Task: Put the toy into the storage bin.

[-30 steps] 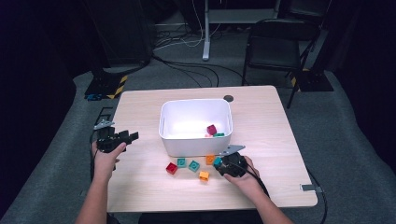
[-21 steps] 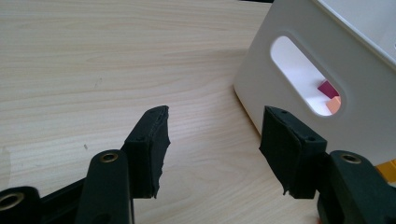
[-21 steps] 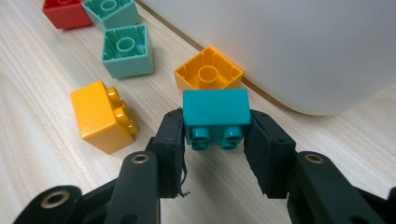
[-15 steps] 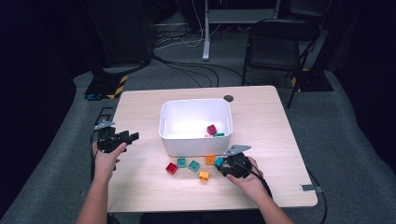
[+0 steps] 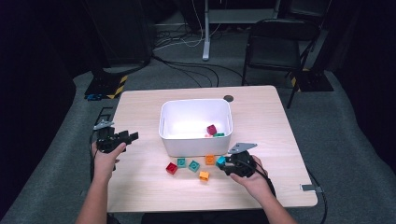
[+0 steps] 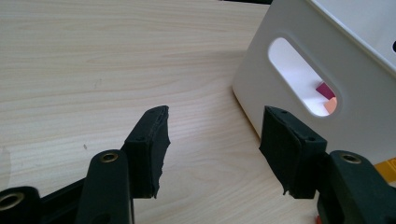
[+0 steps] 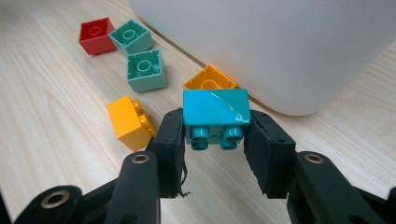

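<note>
Right gripper (image 7: 215, 140) is clamping a teal block (image 7: 215, 109) between its fingers, just off the desk (image 5: 261, 116) in front of the white bin (image 5: 196, 123). Looks like the carry step: next is lifting over the rim and releasing inside. Left gripper (image 6: 212, 140) is idling beside the bin, fingers apart, holding nothing.

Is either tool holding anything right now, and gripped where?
The right tool clamps the teal brick by its two opposite side faces, studs toward the camera. The left tool is open, holding nothing.
</note>
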A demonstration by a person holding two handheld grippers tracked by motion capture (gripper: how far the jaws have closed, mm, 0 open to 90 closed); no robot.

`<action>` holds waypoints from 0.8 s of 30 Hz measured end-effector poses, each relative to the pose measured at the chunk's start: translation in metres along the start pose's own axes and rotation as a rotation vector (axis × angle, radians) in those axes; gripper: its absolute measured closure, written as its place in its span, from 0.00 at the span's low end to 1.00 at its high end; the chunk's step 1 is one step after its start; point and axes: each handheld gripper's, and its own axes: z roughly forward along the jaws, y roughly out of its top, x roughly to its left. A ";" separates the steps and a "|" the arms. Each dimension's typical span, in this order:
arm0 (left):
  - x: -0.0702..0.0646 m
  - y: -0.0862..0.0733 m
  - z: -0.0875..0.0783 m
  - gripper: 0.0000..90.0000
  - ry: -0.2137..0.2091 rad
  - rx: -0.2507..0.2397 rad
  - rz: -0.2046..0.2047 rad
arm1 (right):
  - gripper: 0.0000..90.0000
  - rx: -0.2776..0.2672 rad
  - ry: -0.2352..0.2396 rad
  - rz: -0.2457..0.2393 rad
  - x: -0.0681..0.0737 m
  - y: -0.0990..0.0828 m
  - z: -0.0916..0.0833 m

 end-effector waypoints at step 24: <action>0.000 0.000 -0.001 0.46 -0.006 -0.006 -0.005 | 0.65 -0.037 0.029 -0.006 -0.005 0.032 -0.047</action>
